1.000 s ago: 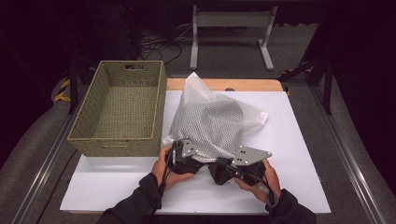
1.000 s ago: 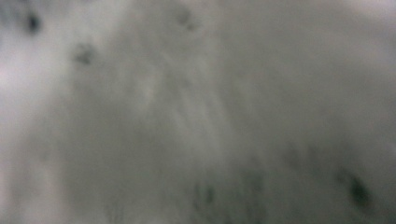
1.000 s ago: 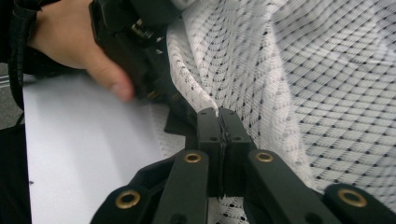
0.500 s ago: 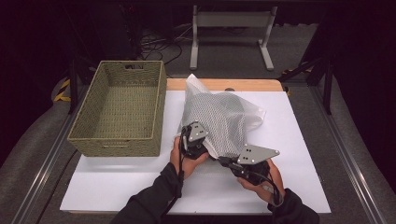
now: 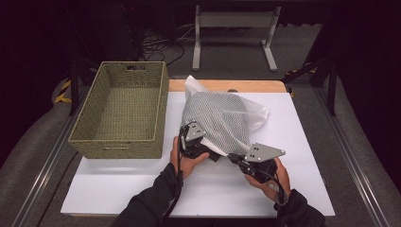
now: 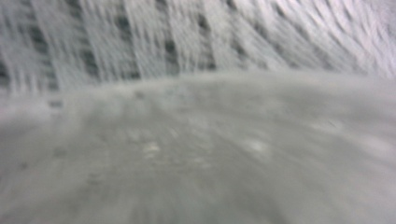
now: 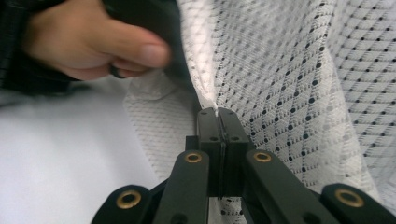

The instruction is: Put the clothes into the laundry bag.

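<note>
A white mesh bag (image 5: pixel 222 118) with something dark inside lies on the white table (image 5: pixel 142 189). My right gripper (image 5: pixel 235 159) is at the bag's near edge, shut on a fold of the mesh (image 7: pixel 289 70); its tips (image 7: pixel 217 112) pinch the fabric. My left gripper (image 5: pixel 196 142) presses against the bag's near left side. Its jaws have just been opening, but they are buried in the fabric, so whether anything lies between them is hidden. Blurred mesh (image 6: pixel 187 37) sits right against the lens in the left gripper view.
A woven olive basket (image 5: pixel 118 144) stands on the table's left side, close to the bag. The person's left hand (image 7: pixel 93 42) is just left of the pinched fold. A metal stand (image 5: pixel 231 38) and cables are on the floor beyond the table.
My left gripper has left the spot beside the right gripper, gone a little up and left along the bag, and turned. The right gripper has stayed on the bag's edge.
</note>
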Available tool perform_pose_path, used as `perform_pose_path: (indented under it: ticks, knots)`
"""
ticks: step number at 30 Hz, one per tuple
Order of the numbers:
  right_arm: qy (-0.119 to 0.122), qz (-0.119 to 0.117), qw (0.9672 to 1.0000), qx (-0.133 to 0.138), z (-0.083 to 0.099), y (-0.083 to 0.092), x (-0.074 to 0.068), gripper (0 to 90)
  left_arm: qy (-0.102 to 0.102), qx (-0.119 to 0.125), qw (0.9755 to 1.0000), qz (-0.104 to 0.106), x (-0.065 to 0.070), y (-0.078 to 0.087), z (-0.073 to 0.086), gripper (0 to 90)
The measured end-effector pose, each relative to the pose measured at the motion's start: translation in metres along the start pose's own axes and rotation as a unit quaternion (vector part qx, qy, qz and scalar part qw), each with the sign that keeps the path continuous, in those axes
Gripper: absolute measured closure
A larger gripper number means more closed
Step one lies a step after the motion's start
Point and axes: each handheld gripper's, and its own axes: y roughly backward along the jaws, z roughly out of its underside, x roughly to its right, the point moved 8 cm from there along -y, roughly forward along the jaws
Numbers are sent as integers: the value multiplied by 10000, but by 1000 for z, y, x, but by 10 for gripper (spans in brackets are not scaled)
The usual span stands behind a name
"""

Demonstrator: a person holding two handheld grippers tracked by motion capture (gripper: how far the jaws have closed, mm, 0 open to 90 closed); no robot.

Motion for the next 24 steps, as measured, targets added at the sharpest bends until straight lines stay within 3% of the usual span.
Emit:
perform_pose_path:
  ticks: [2,4,6,8,11,13,15,18,21,24]
  knots:
    - [-47,30,10000,6,0,0,2,899,-190,-146,9995,209,9,14,7,440]
    - [-52,33,10000,6,0,-1,2,899,-210,-223,9991,302,12,19,9,392]
    - [-88,64,9999,17,-1,0,3,899,-293,-377,9979,429,16,28,15,267]
    - [-92,56,9999,21,-1,0,3,899,-453,-514,9963,515,20,38,21,252]
    - [-95,45,9999,42,-2,0,2,899,-598,-740,9942,496,23,46,33,231]
    - [-89,-12,10000,9,-2,-1,1,898,-676,-1087,9916,198,22,38,44,214]
    - [-67,-35,10000,-53,0,-4,-1,898,-623,-1193,9908,152,23,25,49,206]
    - [-39,-70,9999,-85,0,-6,-3,897,-681,-1269,9894,-205,19,6,49,230]
    - [-65,-91,9999,-100,2,-7,-3,897,-580,-1275,9893,-398,14,-5,47,366]
    - [-71,-129,9998,-158,4,-9,-3,897,-592,-1435,9857,-650,10,-13,42,552]
